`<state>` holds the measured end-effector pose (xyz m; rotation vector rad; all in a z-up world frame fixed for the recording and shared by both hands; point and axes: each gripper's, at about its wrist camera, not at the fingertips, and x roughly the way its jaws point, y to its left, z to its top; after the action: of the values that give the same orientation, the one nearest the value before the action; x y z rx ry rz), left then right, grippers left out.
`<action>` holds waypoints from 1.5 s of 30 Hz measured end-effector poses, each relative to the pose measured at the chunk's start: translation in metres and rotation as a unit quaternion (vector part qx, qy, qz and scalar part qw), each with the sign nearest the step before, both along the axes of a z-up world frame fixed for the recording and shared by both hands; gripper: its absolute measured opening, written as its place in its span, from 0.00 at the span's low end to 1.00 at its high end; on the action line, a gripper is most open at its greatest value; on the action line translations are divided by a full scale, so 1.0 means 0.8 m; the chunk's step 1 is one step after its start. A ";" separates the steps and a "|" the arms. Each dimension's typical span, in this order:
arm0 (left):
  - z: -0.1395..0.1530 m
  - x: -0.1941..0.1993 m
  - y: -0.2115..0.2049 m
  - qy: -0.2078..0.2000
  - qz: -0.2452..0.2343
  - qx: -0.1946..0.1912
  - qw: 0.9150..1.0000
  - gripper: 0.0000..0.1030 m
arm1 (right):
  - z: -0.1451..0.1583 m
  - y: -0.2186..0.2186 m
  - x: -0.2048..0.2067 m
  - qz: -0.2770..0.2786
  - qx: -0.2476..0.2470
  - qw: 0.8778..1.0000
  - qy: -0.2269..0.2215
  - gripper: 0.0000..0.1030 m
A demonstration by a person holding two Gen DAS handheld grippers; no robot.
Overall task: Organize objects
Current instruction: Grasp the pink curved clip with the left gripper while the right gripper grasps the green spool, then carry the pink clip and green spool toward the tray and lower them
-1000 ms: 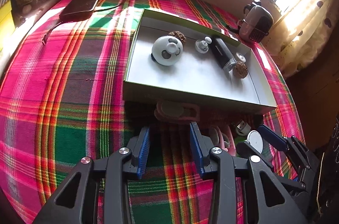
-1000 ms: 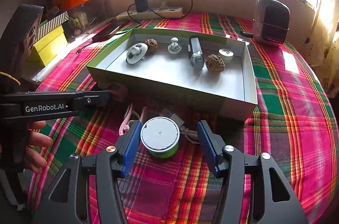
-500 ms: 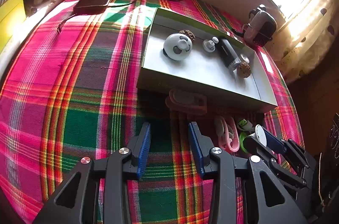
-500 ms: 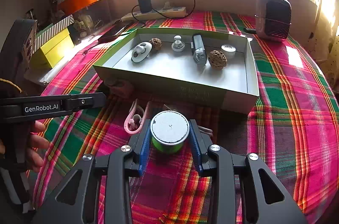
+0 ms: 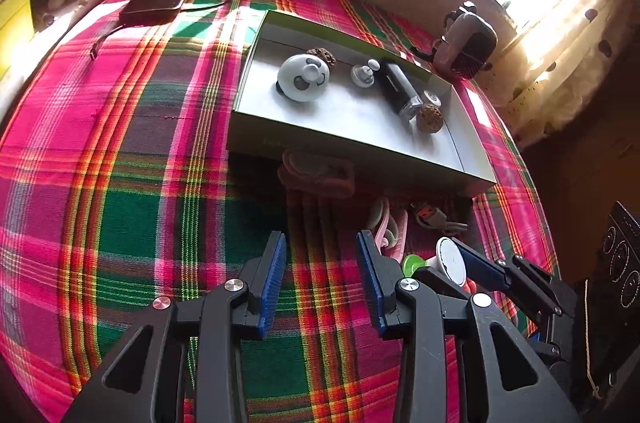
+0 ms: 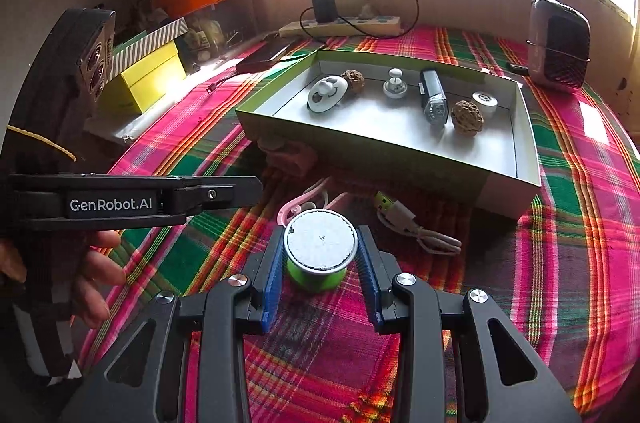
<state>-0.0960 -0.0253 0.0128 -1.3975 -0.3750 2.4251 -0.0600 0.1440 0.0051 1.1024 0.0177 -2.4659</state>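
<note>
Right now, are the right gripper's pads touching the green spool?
Touching. In the right wrist view both blue pads press against the sides of the green spool, with no gap showing on either side of the right gripper.

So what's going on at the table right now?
A person is tidying small items into the shallow green box on the plaid cloth. The right gripper has just closed its jaws on a green spool with a white top, in front of the box. The left gripper hangs open over bare cloth, holding nothing. A pink clip and a cable lie outside the box; a white round gadget, two walnuts and other bits are inside.
</note>
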 end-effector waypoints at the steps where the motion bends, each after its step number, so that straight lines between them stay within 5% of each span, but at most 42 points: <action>1: 0.000 0.000 0.004 0.001 -0.006 -0.001 1.000 0.33 | 0.001 0.005 0.001 -0.007 0.000 1.000 0.000 0.34; 16: -0.004 -0.003 0.070 0.020 -0.083 -0.041 0.995 0.34 | 0.002 0.059 0.006 -0.076 0.025 0.997 -0.001 0.34; 28: -0.005 0.001 0.095 0.068 -0.108 -0.126 0.984 0.34 | -0.003 0.064 -0.001 -0.085 0.033 0.996 0.000 0.34; 45: -0.006 -0.001 0.086 0.074 -0.088 -0.116 0.987 0.22 | -0.008 0.063 -0.007 -0.087 0.038 0.995 -0.012 0.34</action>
<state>-0.0968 0.0437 0.0077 -1.2665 0.0667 2.4638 -0.0652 0.1945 -0.0010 1.2131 0.0081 -2.6243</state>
